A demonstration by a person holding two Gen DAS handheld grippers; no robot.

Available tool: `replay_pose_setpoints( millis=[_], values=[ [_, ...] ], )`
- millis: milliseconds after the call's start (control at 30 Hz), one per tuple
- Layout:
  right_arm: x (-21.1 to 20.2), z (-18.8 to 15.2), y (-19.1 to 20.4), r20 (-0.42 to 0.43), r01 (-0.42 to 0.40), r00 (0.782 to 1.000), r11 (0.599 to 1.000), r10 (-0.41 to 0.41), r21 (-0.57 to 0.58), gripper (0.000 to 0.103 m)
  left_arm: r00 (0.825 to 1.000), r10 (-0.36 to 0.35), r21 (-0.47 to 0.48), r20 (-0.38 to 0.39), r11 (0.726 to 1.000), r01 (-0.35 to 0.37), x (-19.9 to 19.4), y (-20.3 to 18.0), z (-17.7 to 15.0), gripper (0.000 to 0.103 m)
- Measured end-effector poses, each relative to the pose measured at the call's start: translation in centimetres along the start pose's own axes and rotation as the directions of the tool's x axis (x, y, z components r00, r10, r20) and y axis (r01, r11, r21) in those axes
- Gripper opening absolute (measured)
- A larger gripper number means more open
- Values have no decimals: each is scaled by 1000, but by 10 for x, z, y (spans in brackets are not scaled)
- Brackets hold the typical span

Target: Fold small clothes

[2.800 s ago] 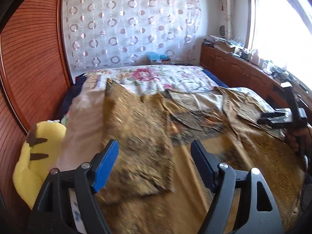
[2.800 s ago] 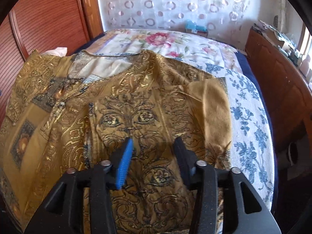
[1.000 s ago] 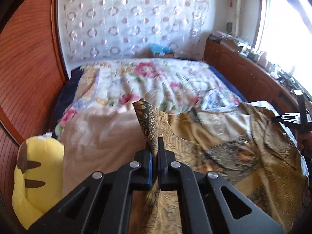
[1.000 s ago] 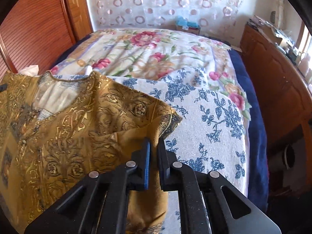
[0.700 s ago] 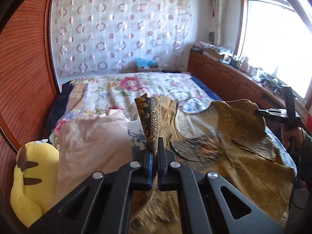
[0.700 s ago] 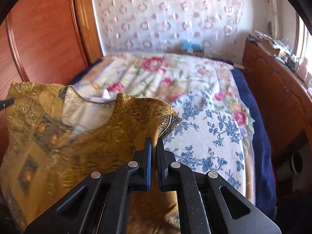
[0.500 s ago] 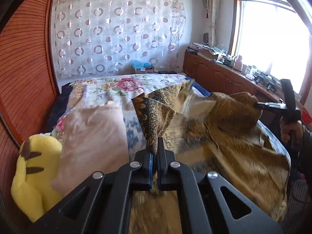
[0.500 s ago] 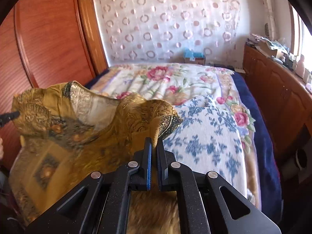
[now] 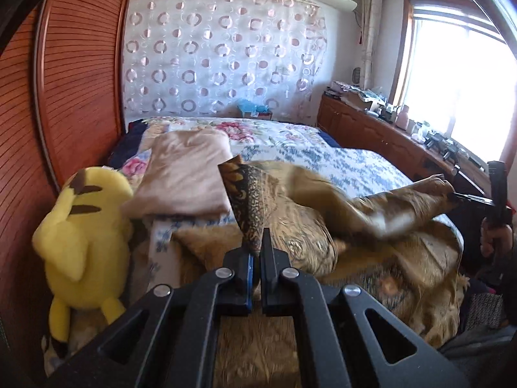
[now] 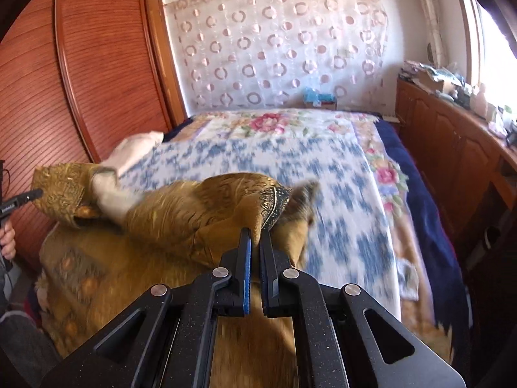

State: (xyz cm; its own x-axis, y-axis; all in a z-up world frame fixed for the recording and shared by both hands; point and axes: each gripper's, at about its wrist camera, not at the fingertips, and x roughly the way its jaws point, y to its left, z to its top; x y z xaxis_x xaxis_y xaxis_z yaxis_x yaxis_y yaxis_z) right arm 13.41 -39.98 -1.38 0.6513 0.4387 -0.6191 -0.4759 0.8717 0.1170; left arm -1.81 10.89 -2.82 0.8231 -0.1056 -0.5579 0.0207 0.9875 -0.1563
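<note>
Two grippers' fingers clenched on gold garment corners, cloth between.

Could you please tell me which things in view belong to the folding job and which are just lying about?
In the job:
- gold patterned garment
- left claw, shut on it
- right claw, shut on it

Lying about:
- yellow plush toy
- folded beige cloth
- blue-flowered bedspread

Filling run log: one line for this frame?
left gripper: shut on gold garment | right gripper: shut on gold garment | garment lifted over bed
</note>
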Motion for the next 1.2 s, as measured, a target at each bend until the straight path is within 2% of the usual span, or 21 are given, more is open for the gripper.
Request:
replay_pose_setpoints(
  millis=[200, 300, 367, 467, 700, 800, 867, 933, 967, 1100, 1200],
  values=[
    [-31, -30, 2, -26, 16, 1000, 1000, -16, 10, 2, 999, -5, -20, -50, 1000, 4, -14, 2, -23, 1],
    [-41, -38, 5, -47, 5, 999, 1000, -4, 13, 2, 998, 25, 4, -64, 1000, -25, -21, 5, -31, 1],
    [-42, -45, 9, -68, 10, 998, 1000, -11, -4, 2, 997, 32, 17, -76, 999, -31, -25, 7, -39, 1],
    [-38, -55, 18, -89, 67, 993, 994, -74, -82, 2, 996, 9, -9, -90, 1000, -9, -23, 10, -44, 1],
    [-27, -56, 11, -109, 69, 991, 996, -76, -63, 2, 997, -4, 2, -74, 1000, 4, -29, 6, -45, 1],
    [-28, -56, 13, -107, 78, 990, 993, -87, -84, 2, 998, -14, 7, -68, 1000, 14, -36, 6, -37, 7],
    [-29, -57, 16, -99, 84, 991, 991, -94, -101, 2, 999, -9, 18, -38, 1000, 9, -46, 8, -26, 13],
    [-31, -60, 19, -104, 79, 991, 992, -89, -100, 2, 1000, -5, 32, 0, 999, 5, -56, 9, -13, 32],
    [-32, -60, 20, -104, 79, 991, 992, -89, -99, 2, 1000, -2, 37, 8, 999, 2, -58, 9, -8, 36],
    [-38, -63, 22, -106, 60, 992, 993, -70, -97, 2, 999, 24, 53, 31, 998, -25, -55, 15, 9, 45],
    [-40, -66, 24, -123, 58, 990, 991, -72, -117, 3, 999, 38, 28, 13, 999, -39, -35, 27, 16, 46]
  ],
)
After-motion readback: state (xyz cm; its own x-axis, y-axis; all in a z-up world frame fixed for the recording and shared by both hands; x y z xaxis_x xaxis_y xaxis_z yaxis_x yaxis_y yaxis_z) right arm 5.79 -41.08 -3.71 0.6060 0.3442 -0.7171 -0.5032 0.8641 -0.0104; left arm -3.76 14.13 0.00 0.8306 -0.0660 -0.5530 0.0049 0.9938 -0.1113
